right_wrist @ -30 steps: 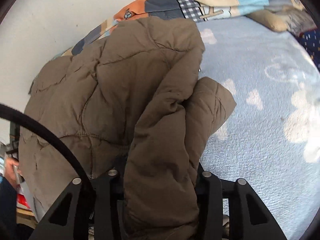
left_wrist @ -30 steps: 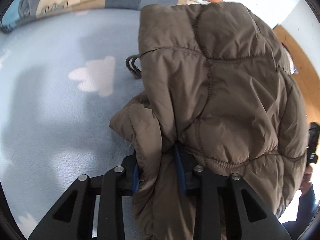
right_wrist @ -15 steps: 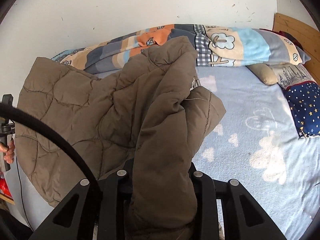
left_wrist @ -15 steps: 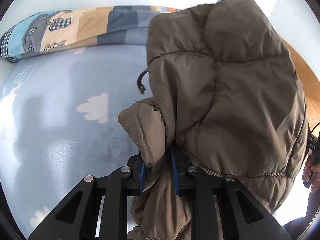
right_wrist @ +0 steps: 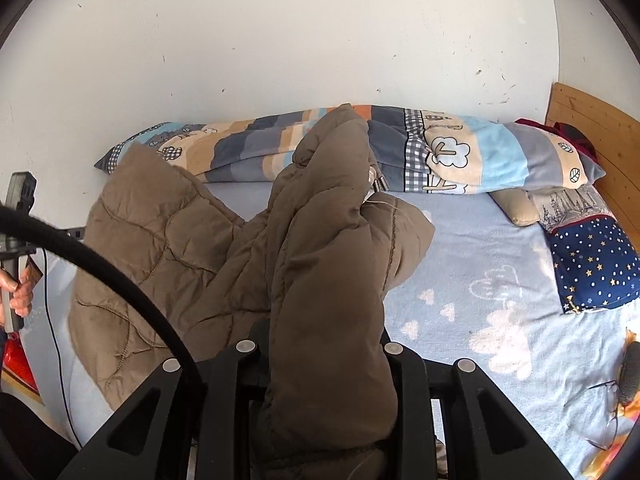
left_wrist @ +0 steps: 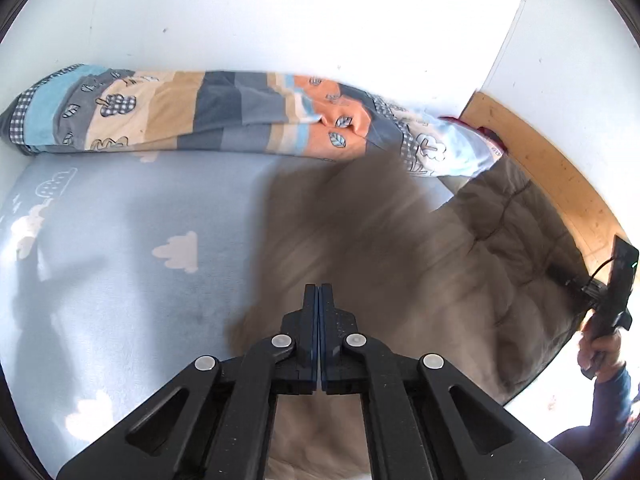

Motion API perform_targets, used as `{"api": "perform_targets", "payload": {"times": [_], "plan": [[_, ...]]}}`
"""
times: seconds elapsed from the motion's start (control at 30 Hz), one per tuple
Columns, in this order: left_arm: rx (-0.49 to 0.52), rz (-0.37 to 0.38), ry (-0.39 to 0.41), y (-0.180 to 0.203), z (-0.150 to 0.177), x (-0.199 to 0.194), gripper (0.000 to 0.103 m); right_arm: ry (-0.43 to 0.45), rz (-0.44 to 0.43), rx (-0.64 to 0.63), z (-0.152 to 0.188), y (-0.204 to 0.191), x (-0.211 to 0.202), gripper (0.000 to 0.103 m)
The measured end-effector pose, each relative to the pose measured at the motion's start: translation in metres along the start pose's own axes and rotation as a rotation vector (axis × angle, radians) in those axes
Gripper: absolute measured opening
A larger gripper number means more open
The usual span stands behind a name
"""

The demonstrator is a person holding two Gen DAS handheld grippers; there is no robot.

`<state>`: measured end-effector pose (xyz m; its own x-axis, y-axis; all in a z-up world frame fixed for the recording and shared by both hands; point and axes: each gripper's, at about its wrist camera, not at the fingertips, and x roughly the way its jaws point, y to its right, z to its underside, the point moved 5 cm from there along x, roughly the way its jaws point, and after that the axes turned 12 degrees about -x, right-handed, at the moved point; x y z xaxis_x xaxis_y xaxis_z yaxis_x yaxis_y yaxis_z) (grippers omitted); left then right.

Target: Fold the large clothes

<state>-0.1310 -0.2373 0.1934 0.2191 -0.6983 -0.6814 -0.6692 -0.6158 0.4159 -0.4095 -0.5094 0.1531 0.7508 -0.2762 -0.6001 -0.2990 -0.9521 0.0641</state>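
Since the earlier frame the left tool has lost the brown jacket and closed empty, so the jacket, hanging above the bed from the right tool alone, may slip out or fall crooked.

A plain brown quilted jacket lies at six o'clock, over a pale blue sheet with white clouds; a striped patchwork blanket spans twelve; a navy starred pillow sits at three.
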Motion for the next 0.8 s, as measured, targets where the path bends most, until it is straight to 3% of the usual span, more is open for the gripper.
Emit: {"api": "perform_targets", "payload": {"times": [0.07, 0.23, 0.27, 0.33, 0.4, 0.6, 0.8], "plan": [[-0.020, -0.027, -0.012, -0.006, 0.010, -0.005, 0.000, -0.017, -0.013, 0.014, 0.008, -0.003, -0.005, 0.029], [-0.133, -0.078, -0.185, -0.061, 0.048, 0.038, 0.003, -0.104, 0.030, 0.070, 0.039, 0.007, 0.004, 0.029], [-0.171, -0.080, -0.229, -0.075, 0.056, 0.049, 0.009, -0.118, 0.029, 0.095, 0.047, 0.013, 0.007, 0.029], [-0.271, -0.024, -0.324, -0.103, 0.074, 0.073, 0.051, -0.142, 0.016, 0.142, 0.059, 0.023, 0.010, 0.029], [-0.377, 0.055, -0.388, -0.123, 0.088, 0.088, 0.063, -0.168, 0.015, 0.155, 0.068, 0.029, 0.015, 0.029], [-0.488, 0.248, -0.402, -0.139, 0.091, 0.116, 0.067, -0.235, 0.019, 0.176, 0.087, 0.042, 0.038, 0.029], [-0.451, 0.272, -0.490, -0.123, 0.096, 0.160, 0.067, -0.293, 0.008, 0.183, 0.103, 0.052, 0.063, 0.029]]}}
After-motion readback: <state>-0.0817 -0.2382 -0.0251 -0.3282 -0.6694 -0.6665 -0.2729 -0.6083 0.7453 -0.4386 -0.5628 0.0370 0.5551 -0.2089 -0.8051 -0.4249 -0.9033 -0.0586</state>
